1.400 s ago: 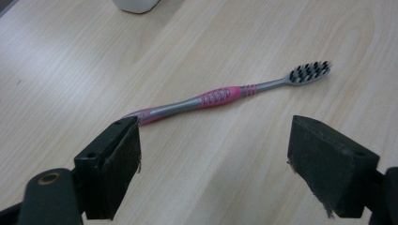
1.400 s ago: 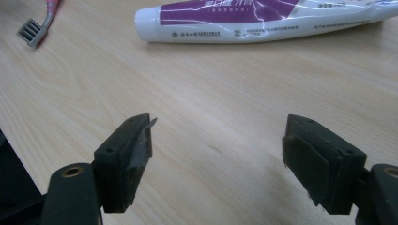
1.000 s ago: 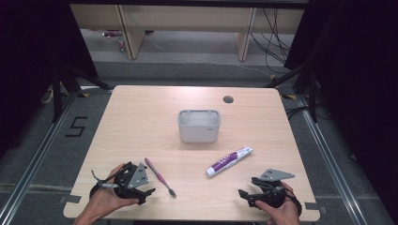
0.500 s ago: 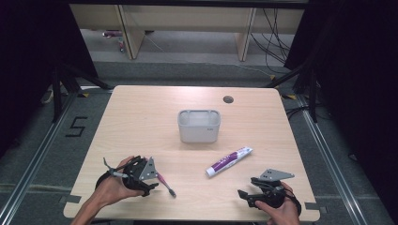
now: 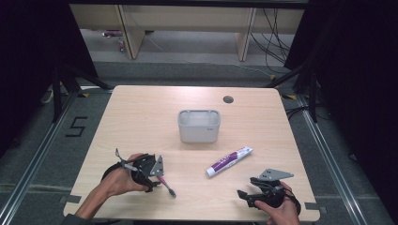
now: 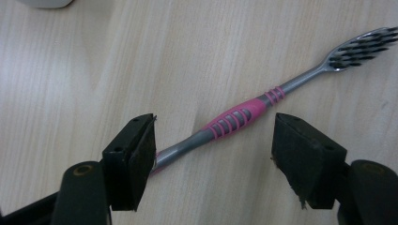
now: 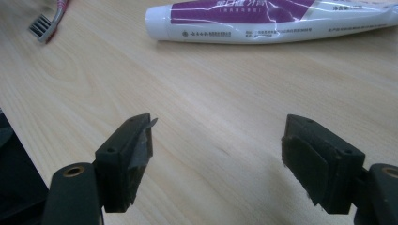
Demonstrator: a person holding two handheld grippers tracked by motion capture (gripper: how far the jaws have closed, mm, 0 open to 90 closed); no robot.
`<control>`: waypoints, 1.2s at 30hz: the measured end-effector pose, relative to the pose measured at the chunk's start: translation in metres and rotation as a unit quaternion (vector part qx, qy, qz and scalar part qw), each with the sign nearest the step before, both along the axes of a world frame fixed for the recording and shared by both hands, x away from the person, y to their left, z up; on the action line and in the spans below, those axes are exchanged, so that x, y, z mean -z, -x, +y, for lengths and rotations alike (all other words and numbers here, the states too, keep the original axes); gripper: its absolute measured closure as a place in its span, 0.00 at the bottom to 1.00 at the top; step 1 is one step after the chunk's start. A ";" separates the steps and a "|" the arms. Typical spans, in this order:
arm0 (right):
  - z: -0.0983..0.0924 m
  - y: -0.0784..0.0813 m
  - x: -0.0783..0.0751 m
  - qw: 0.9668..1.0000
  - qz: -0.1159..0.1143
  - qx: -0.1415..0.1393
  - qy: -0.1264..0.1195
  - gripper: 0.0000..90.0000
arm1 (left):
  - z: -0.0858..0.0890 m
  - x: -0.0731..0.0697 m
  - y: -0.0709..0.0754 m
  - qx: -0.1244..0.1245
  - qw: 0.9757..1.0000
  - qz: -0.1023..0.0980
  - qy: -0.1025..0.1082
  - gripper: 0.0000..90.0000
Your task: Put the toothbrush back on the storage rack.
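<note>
A pink and grey toothbrush (image 6: 244, 114) lies flat on the wooden table (image 5: 141, 122), its bristle head (image 6: 363, 47) pointing away. My left gripper (image 6: 216, 129) is open and straddles the handle, one jaw on each side; its left jaw is right at the grey end of the handle. From the high view this gripper (image 5: 157, 177) sits at the front left over the toothbrush (image 5: 168, 186). My right gripper (image 5: 244, 197) rests open near the front right edge, nothing between its jaws (image 7: 220, 126). A white and purple toothpaste tube (image 5: 229, 161) lies ahead of it.
A white rectangular container (image 5: 199, 125) stands in the middle of the table, open at the top. A round cable hole (image 5: 228, 99) sits near the far edge. The right gripper view catches the toothpaste tube (image 7: 277, 21) and the toothbrush head (image 7: 44, 23).
My left gripper has moved right and forward until its open jaws are around the toothbrush handle. The right gripper, tube and container have not moved.
</note>
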State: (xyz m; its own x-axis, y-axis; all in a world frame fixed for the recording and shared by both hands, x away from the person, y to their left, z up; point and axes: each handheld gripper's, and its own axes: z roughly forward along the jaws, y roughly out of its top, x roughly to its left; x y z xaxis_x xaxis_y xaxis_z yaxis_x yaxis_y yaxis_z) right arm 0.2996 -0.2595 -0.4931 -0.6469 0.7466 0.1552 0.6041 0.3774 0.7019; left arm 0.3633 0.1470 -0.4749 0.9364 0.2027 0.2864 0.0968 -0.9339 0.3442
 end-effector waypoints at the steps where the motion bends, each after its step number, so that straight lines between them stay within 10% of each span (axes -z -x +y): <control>1: 0.000 0.000 0.000 1.000 0.000 0.000 0.002 0.28 | 0.000 0.000 -0.001 0.001 1.000 0.003 -0.004 0.35; 36: 0.002 0.000 -0.001 1.000 0.004 -0.005 -0.013 0.29 | -0.028 0.005 -0.019 0.047 0.994 0.073 -0.069 0.75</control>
State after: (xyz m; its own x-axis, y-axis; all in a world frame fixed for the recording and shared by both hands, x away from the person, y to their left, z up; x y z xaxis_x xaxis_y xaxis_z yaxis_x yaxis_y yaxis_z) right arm 0.2991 -0.2574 -0.4925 -0.6531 0.7356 0.1797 0.6055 0.3648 0.7073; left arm 0.3820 0.1185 -0.4802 0.9830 0.0797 0.1653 0.0455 -0.9785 0.2010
